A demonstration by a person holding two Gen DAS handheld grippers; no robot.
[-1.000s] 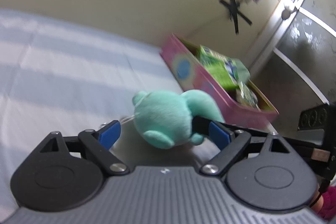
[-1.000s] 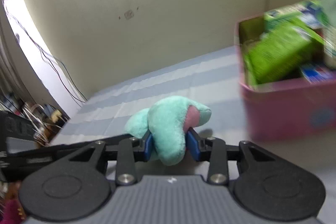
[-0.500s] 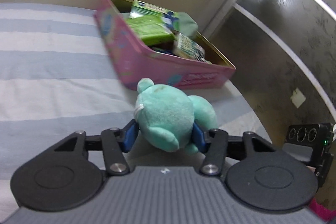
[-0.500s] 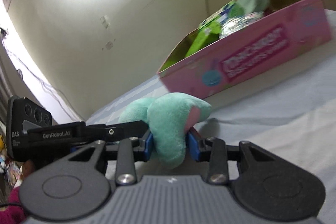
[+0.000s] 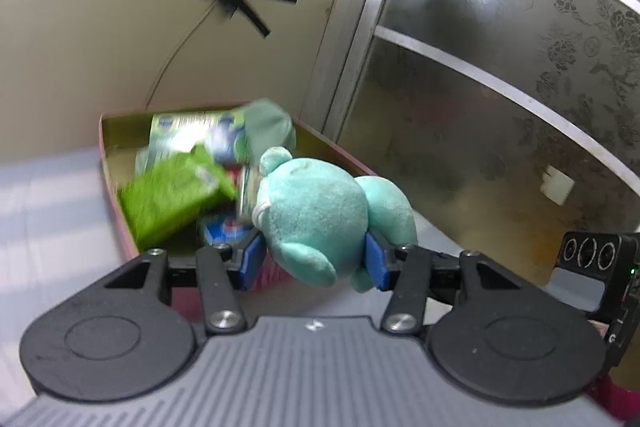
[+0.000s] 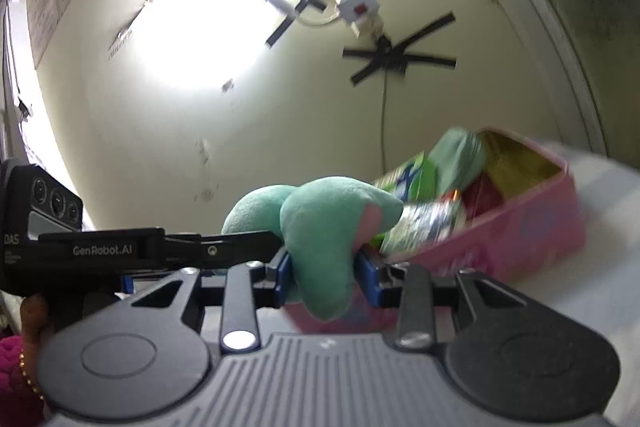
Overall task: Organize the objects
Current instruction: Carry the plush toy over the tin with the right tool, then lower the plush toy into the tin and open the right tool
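A teal plush toy is held in the air by both grippers at once. My left gripper is shut on its body. My right gripper is shut on another part of the same toy, which shows a pink patch. The toy hangs just in front of and above the near edge of an open pink box. The box holds a green packet, a green-and-blue carton and other packs.
The box stands on a bed with a blue-and-white striped sheet. A cream wall with taped cables is behind it. A frosted patterned glass partition with metal frame stands to the right of the box.
Both grippers have lifted the plush toy off the bed and carried it toward the pink box. A second ago the left gripper was open; it closed on the toy.
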